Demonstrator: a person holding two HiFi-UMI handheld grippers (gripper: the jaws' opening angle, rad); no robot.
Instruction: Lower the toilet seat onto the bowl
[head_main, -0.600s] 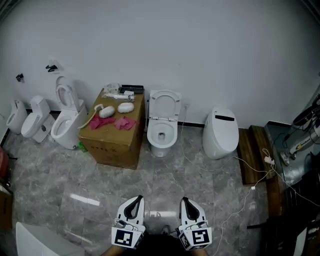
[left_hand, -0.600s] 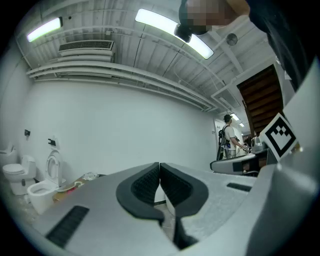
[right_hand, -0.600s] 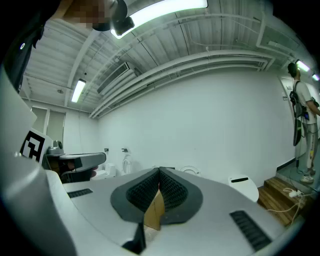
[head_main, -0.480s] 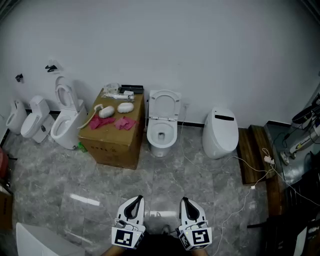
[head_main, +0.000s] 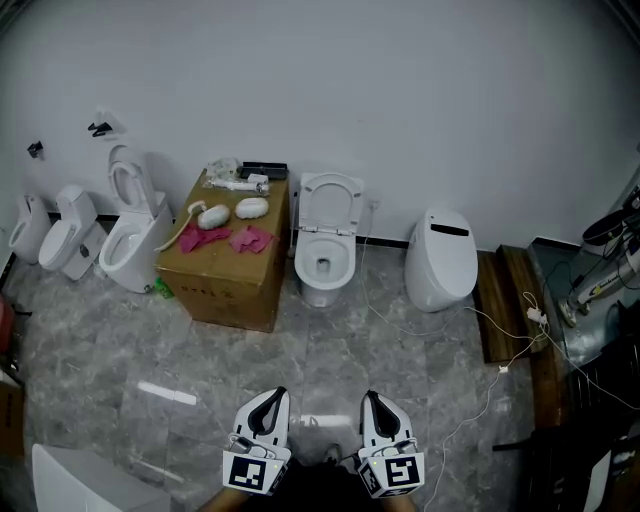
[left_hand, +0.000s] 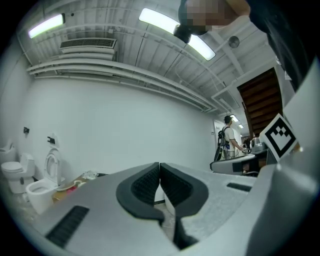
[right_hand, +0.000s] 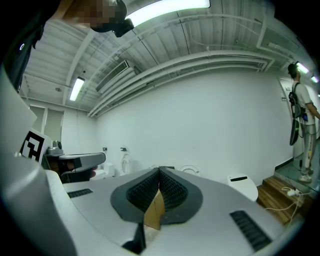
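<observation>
White wall (head_main: 450, 100), grey marble floor (head_main: 90, 350), ceiling strip lights (left_hand: 159, 20)

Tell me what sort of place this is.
Probably a test or showroom space, not a working bathroom: several toilets line one white wall, a cardboard box stands between two, and loose cables trail over the floor.

No wording can be read anywhere. Faint red print is seen on the cardboard box (head_main: 222, 290) front, too small to be made out.
</observation>
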